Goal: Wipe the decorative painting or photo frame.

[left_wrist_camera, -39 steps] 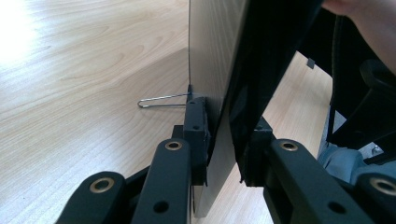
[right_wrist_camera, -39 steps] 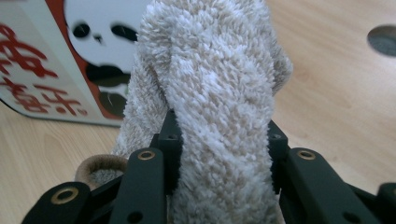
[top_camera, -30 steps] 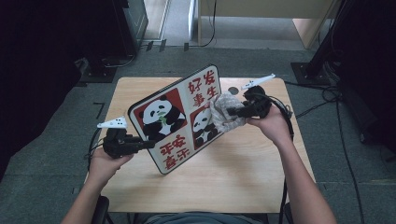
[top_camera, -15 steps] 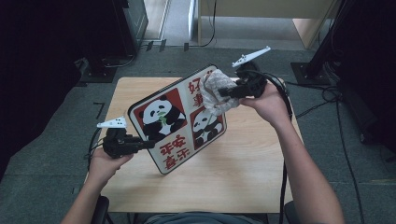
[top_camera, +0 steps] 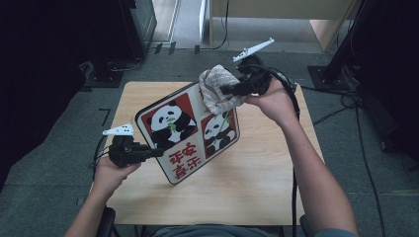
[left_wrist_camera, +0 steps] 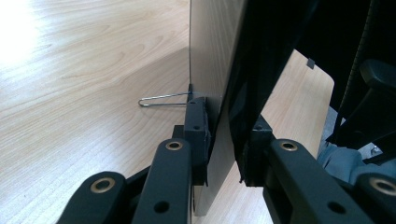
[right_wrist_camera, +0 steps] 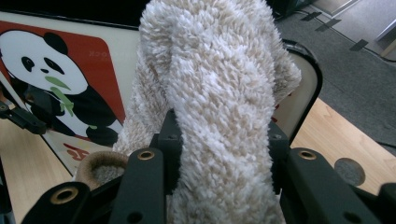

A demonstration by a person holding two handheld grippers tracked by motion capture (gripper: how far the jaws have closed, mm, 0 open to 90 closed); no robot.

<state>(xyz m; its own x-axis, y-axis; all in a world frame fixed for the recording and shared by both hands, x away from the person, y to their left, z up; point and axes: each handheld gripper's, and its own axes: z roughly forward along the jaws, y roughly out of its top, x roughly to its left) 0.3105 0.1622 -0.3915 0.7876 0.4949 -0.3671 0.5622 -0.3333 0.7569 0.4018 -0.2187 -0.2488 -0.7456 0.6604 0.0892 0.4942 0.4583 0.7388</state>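
A person sits at a wooden table [top_camera: 276, 187] with a black gripper in each hand. The left gripper [top_camera: 157, 152] is down near the front left of the table, and its two jaws are pinched tight on the edge of a panda board [top_camera: 190, 131]. The board stands tilted up on the table with its lower corner resting on the wood. It has two pandas on red squares and some red writing. In the left gripper view, the board's thin edge sits right between the left gripper [left_wrist_camera: 223, 140] jaws, and a small wire stand [left_wrist_camera: 163, 99] pokes out from the back of the board onto the table. The right gripper [top_camera: 225, 90] is held up high, over the far top corner of the board. Its jaws are squeezed on a fluffy cloth [top_camera: 217, 89] that is cream and beige. The cloth is bunched up and lies against the top corner of the board. In the right gripper view, the fluffy cloth [right_wrist_camera: 219, 93] bulges up between the right gripper [right_wrist_camera: 219, 149] jaws, with the panda picture just behind it.
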